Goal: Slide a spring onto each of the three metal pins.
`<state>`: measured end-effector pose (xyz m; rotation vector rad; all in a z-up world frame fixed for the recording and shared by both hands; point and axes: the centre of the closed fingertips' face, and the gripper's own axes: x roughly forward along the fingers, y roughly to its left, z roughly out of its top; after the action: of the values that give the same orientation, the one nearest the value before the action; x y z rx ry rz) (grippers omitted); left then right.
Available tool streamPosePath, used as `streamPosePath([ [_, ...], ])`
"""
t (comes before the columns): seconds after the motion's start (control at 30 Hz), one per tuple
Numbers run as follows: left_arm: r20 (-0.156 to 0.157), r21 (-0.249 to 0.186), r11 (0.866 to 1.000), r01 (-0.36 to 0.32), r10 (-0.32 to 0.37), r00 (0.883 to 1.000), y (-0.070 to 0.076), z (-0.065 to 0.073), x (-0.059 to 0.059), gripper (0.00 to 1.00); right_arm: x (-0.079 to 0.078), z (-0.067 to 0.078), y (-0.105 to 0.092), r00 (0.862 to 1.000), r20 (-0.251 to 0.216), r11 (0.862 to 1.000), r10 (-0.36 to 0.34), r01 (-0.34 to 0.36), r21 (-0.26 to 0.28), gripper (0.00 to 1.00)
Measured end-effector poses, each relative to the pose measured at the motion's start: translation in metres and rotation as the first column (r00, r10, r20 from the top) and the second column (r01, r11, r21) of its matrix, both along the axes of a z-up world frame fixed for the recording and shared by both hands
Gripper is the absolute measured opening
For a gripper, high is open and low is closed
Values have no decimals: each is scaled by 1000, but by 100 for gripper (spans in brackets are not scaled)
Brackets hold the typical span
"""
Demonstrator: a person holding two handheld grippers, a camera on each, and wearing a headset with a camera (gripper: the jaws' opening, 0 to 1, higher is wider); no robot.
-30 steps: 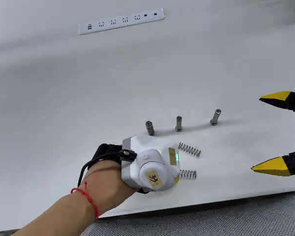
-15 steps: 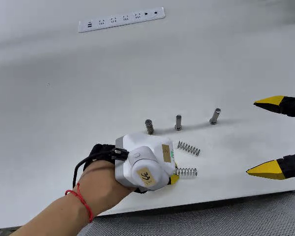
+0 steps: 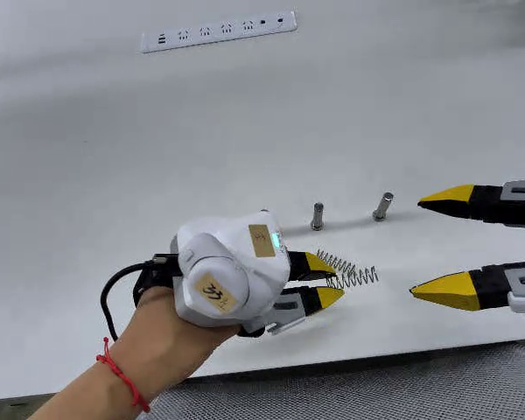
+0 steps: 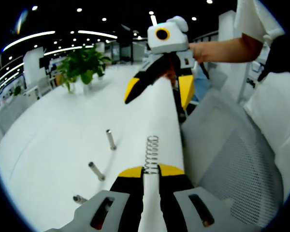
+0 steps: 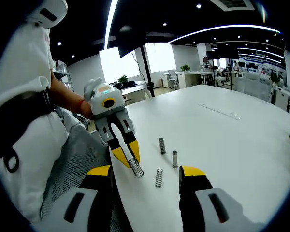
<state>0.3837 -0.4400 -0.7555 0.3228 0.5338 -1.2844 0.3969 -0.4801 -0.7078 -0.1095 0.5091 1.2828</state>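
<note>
Since a second ago the left claw (image 3: 328, 280) has come up off the surface (image 3: 114, 175) and swung its yellow tips out toward the right-hand edge. The spring (image 3: 357, 277) that lay beside it has come up with it. The tips are clamped on one end of that spring. The rest of the coil sticks straight out beyond them, clear of the surface, pointing at the right claw (image 3: 417, 247). In the left gripper view the spring runs forward along the line of the jaws from the point where they meet.

A second spring (image 3: 335, 261) lies flat on the surface just behind the held one, between it and the pins. Two bare pins stand upright further back from the near edge, one (image 3: 318, 216) just beyond the left claw's tips, the other (image 3: 382, 206) nearer the right claw. In the right gripper view a third pin (image 5: 161, 145) stands past them with coils round its shaft.

The right claw hangs over the right side of the surface with its jaws wide apart and nothing between them, a clear gap away from the free end of the held spring. A power strip (image 3: 219, 31) lies along the far edge.
</note>
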Motion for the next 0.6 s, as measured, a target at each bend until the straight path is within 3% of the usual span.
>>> streamPosePath([
  [0.27,-5,-144,987,-73,73,997,-4,38,11,11,5,17,13,997,-71,996,-20,26,86,33],
  [0.37,-9,-179,980,-88,88,996,-4,47,14,11,10,24,13,996,-76,993,-36,44,113,30],
  [0.6,-12,-230,967,-108,108,994,-5,59,18,11,16,43,16,988,-144,975,-55,84,204,21],
])
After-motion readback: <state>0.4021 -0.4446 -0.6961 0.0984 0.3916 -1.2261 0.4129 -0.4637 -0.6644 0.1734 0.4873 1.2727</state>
